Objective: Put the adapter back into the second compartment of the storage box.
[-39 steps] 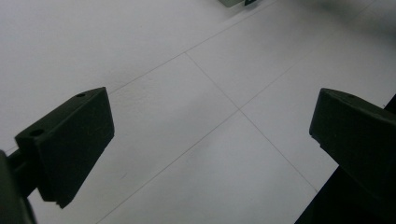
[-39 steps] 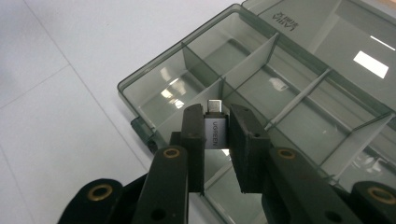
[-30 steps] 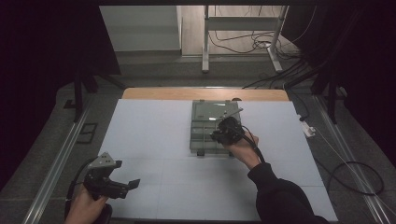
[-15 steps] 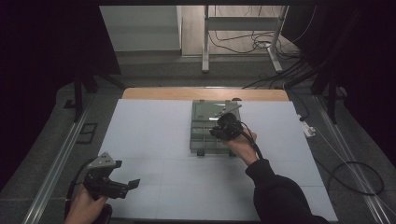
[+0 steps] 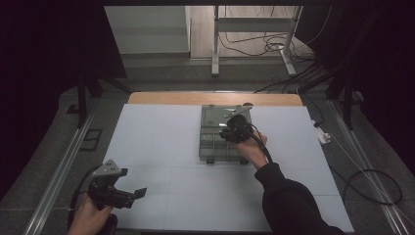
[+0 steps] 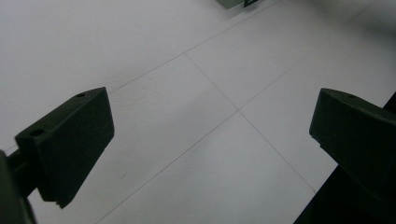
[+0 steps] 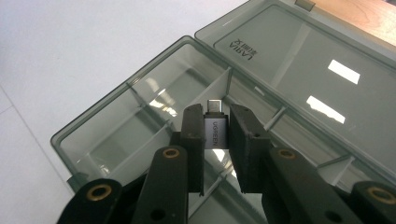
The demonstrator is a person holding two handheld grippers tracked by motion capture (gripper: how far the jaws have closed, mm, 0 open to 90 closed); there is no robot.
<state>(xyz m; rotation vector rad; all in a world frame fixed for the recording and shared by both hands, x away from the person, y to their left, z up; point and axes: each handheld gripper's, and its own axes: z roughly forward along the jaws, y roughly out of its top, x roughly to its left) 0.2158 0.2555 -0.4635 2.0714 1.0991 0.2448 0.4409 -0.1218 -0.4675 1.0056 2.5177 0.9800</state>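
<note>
At the near left corner of the table (image 5: 161, 137), the left gripper (image 5: 132, 195) hangs low over the white surface. Its jaws stand wide apart with nothing between them; the left gripper view looks past them at bare table and its thin seam lines.

In the middle of the table sits one box (image 5: 215, 142), smoky clear plastic, its lid (image 7: 299, 56) thrown open and lying flat on the far side. Thin dividers cut the tray into several compartments, and those in view look empty.

Over the box's right part hangs the right gripper (image 5: 234, 131), held by a hand in a dark sleeve. Its jaws are nearly closed and pinch one adapter (image 7: 215, 130), a small grey metal piece with a silver plug tip pointing away from the hand. The pads press on its two long sides, and the adapter sits above the compartments near the lid hinge; whether it touches the tray cannot be told.

The adapter is likely light, rigid and smooth-skinned, so it could slip or twist in a loose pinch. The flat sides of its body are the sensible place to grip, as now, leaving the plug tip free. It should tolerate a short drop into a compartment. The box is light too and may slide if nudged.

Count: two grippers, one box, one adapter.
</note>
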